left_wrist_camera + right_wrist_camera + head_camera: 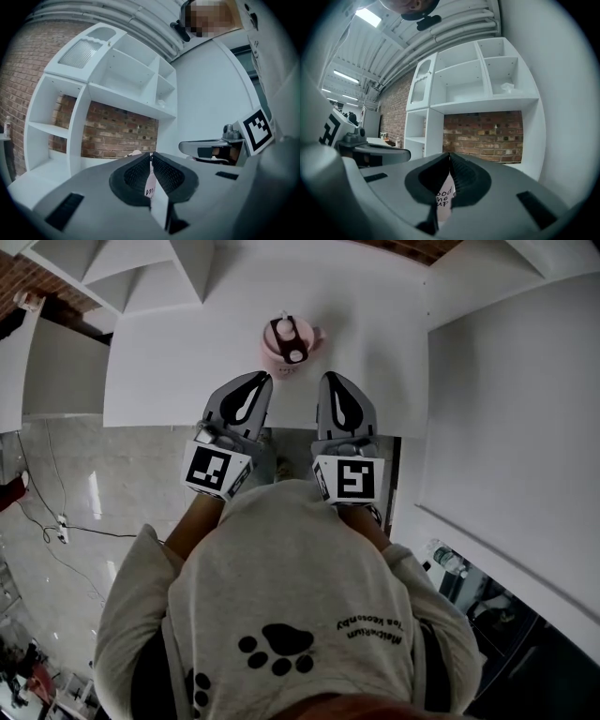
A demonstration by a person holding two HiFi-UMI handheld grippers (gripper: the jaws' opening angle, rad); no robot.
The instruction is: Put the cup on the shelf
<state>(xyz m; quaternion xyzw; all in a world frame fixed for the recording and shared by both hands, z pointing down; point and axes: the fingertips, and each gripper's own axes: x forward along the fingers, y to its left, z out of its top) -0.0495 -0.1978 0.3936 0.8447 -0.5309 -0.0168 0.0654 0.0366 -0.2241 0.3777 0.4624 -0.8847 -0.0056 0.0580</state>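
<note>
**Q:** Grey sweatshirt [281,596] fills the near edge. What lies beyond it?

**A:** Left tool [256,381] and right tool [331,381], side by side at the near edge of the white worktop [169,362]. The pink cup [289,345] stands upright just beyond their tips, between them.

**Q:** State of each tool?

**A:** Both fully closed, pads together, nothing held. Neither appears to touch the cup.

**Q:** How is the approach best done?

**A:** Probably by opening one tool before it reaches the cup. It should close on the body below the lid and keep the cup upright, then carry it to the shelf [141,268] at far left.
</note>
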